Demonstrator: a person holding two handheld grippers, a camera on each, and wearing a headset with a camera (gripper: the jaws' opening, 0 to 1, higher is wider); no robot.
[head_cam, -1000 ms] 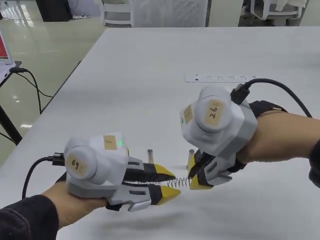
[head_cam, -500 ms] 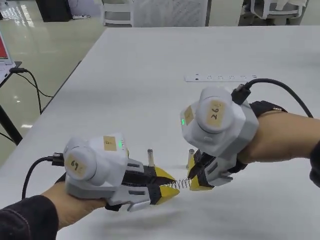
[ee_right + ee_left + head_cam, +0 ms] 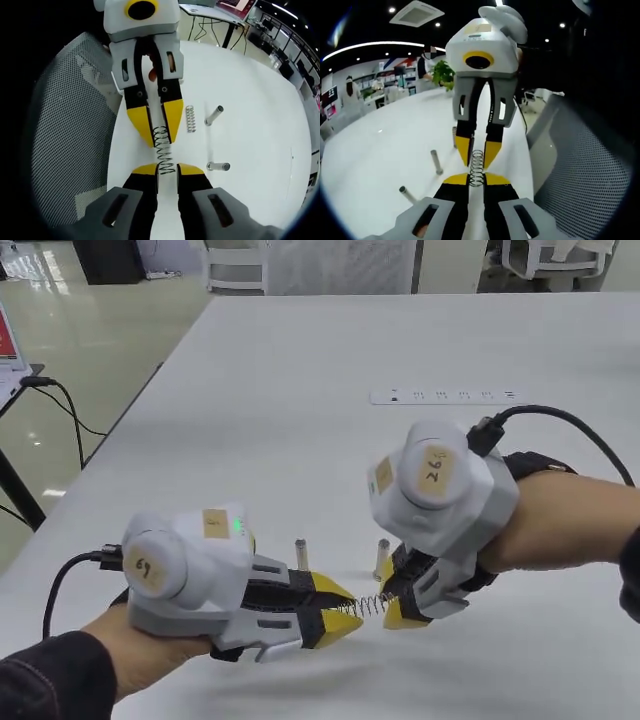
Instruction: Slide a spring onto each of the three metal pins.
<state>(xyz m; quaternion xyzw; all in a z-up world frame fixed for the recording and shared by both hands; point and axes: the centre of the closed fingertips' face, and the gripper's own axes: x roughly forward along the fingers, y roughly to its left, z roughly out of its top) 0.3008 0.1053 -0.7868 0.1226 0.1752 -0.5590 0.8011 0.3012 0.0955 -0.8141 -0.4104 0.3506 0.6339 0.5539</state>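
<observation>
A small coil spring (image 3: 372,603) hangs just above the white table (image 3: 300,420), stretched between the two grippers' yellow tips. My left gripper (image 3: 350,606) is shut on its left end and my right gripper (image 3: 392,602) on its right end. In the left gripper view the spring (image 3: 477,167) runs from my own tips (image 3: 476,179) to the right gripper (image 3: 477,150) facing me. Two upright metal pins (image 3: 301,554) (image 3: 382,558) stand just behind the tips. A third pin (image 3: 407,194) appears in the left gripper view. A second spring (image 3: 190,119) lies flat on the table near a pin (image 3: 214,115).
A white power strip (image 3: 445,396) lies farther back on the table. A black cable (image 3: 560,420) runs from the right gripper over the person's forearm. The table's left edge drops to the floor with cables (image 3: 70,420). A mesh chair back (image 3: 75,130) sits close behind.
My right gripper has shifted slightly right and down. The spring stays held between both grippers' tips. The left gripper has barely moved.
</observation>
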